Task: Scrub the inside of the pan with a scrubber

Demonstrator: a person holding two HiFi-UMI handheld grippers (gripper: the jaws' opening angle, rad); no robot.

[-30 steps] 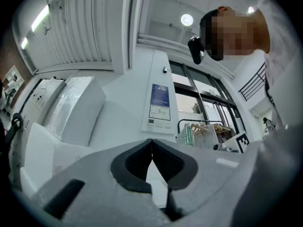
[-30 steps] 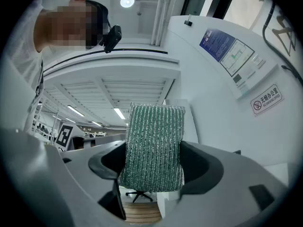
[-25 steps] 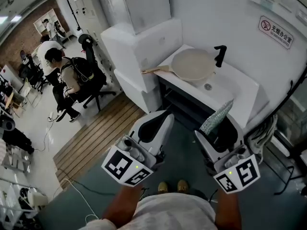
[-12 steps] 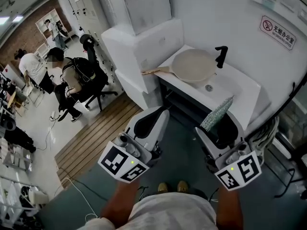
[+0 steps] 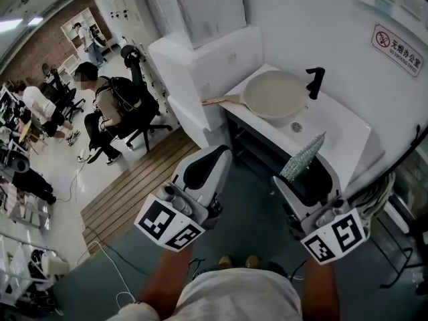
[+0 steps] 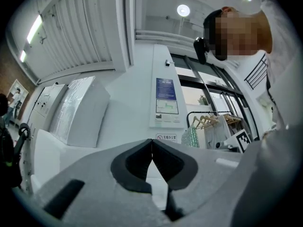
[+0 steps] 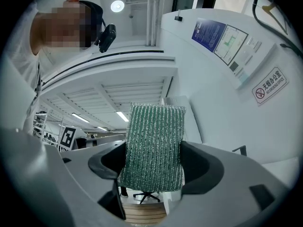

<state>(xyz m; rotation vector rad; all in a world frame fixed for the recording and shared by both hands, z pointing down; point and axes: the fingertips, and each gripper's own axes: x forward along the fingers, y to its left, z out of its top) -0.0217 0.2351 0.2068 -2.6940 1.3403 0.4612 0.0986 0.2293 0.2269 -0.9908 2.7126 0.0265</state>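
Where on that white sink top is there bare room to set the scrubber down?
Bare room: the sink top from the drain out to its right edge, on the near side of the faucet. Crowded: the far-left end, where the pan lies with its handle poking out left past the rim.

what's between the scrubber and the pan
Only the bare white sink and its drain, seen in the head view. The scrubber, clamped in the right gripper, is short of the pan.
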